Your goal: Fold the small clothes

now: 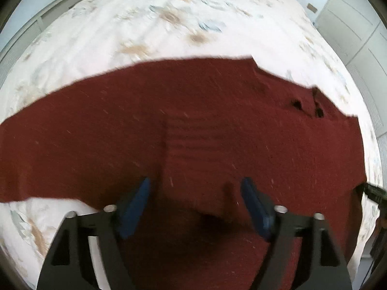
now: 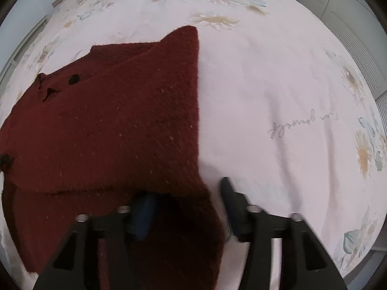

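You're holding the left tongs (image 1: 196, 193) spread wide apart over the near hem of the dark red sweater (image 1: 193, 133), gripping nothing, while the garment is lying flat across the floral bedspread (image 1: 145, 24). Your right tongs (image 2: 186, 193) are also standing apart at six o'clock in their view, with the sweater's edge draping over the left finger (image 2: 142, 217) and the garment stretching toward ten o'clock.
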A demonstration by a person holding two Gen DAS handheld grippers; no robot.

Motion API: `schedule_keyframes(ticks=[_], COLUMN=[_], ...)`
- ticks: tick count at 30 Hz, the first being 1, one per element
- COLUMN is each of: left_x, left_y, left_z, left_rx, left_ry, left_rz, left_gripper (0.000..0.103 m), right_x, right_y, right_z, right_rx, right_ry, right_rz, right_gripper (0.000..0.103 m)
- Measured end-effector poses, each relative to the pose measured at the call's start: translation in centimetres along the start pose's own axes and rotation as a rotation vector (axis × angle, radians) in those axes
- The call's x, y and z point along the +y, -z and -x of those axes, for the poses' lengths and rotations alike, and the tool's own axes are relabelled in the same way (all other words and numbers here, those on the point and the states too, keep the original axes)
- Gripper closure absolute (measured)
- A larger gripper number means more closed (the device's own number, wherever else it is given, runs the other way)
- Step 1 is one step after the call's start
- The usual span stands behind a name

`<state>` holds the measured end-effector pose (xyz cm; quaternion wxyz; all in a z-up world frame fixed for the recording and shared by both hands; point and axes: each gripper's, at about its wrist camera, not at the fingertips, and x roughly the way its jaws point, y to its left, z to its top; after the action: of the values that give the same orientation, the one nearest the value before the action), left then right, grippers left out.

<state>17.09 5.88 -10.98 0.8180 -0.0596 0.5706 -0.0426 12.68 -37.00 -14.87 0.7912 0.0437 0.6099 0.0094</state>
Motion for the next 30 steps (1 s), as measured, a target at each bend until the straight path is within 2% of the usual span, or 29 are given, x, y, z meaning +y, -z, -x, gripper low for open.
schedule_keyframes(ticks=[3, 7, 10, 12, 14, 15, 17, 18, 19, 22, 27, 30], left_x=[1.2, 1.2, 0.7, 0.2, -0.8, -1.6, -2.6, -2.9, -3.1, -3.7, -2.8, -2.5], left_y=[-1.7, -2.9, -3.0, -2.9, -2.8, -2.8, -2.8, -2.8, -2.9, -3.3, -4.6, -4.9], left_z=[0.3, -1.5, -4.2, -5.2, -5.2, -5.1, -4.8, -4.6, -4.4, -3.5, -0.1, 0.2], left_rx=[-0.006, 0.048, 0.138, 0.157, 0.144, 0.134, 0.111, 0.102, 0.098, 0.064, -0.06, -0.086], left_ry=[0.005, 0.026, 0.014, -0.01, -0.035, -0.032, -0.048, -0.039, -0.021, -0.025, -0.007, -0.028], left_rz=[0.034, 0.034, 0.044, 0.045, 0.007, -0.026, -0.063, -0.073, -0.076, -0.082, -0.056, -0.072], left_gripper=[0.016, 0.016, 0.017, 0.017, 0.032, 0.052, 0.068, 0.086, 0.091, 0.093, 0.093, 0.093], right_x=[-0.5, -1.2, -1.7, -2.4, -3.0, -3.4, -4.1, -4.4, -4.6, -4.9, -4.7, -3.6], right_y=[0.5, 1.1, 1.4, 1.7, 1.8, 1.8, 2.0, 2.0, 1.9, 1.0, -1.6, -3.6], right_z=[0.3, 0.9, 1.4, 1.5, 1.4, 1.3, 1.6, 1.8, 2.0, 2.5, 2.6, 1.4], right_rx=[0.002, -0.005, -0.009, -0.008, 0.0, 0.004, -0.002, -0.008, -0.01, -0.018, -0.05, -0.044], right_ry=[0.008, 0.009, 0.007, 0.005, 0.01, 0.013, 0.004, -0.006, -0.013, -0.042, -0.121, -0.164], right_rz=[0.001, -0.013, -0.022, -0.027, -0.044, -0.051, -0.07, -0.084, -0.096, -0.124, -0.175, -0.194], right_gripper=[0.04, 0.034, 0.034, 0.033, 0.031, 0.031, 0.031, 0.031, 0.031, 0.028, 0.026, 0.024])
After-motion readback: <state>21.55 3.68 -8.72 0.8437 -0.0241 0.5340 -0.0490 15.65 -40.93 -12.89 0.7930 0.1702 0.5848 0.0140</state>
